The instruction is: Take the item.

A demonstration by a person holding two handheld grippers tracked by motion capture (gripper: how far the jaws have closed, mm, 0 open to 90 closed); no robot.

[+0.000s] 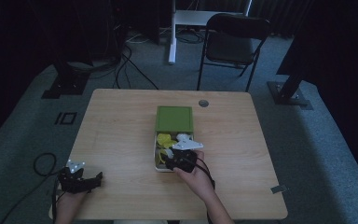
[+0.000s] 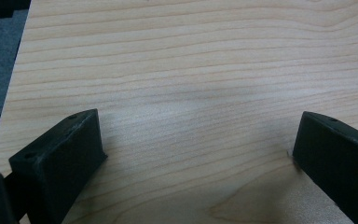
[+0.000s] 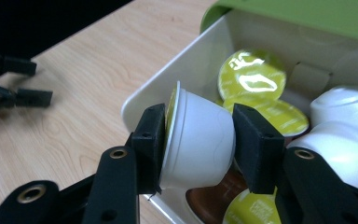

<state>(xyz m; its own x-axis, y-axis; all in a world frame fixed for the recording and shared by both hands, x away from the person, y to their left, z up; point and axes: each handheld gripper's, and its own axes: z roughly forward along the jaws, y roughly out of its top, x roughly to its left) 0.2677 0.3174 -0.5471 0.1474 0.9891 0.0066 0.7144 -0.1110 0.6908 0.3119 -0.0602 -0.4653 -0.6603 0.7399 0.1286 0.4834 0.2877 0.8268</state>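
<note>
A white box [image 1: 157, 164] with its green lid [image 1: 174, 118] flipped back lies mid-table and holds several coffee capsules with green foil tops [image 3: 251, 73]. My right gripper [image 1: 181, 159] hovers over the box's near end, shut on a white capsule [image 3: 196, 137] lying on its side between the pads, foil top against the left pad. The capsule hangs just above the box's near wall [image 3: 186, 70]. My left gripper [image 1: 80, 180] rests at the table's near left corner, open, with only bare wood [image 2: 196, 93] between its jaws.
More white capsules [image 3: 342, 126] and a brown one [image 3: 209, 200] crowd the box. A black folding chair [image 1: 235, 44] and a white stand foot [image 1: 171, 51] are beyond the table. A round grommet [image 1: 203, 103] sits near the far edge. The table's left edge [image 2: 14, 84] runs close to the left gripper.
</note>
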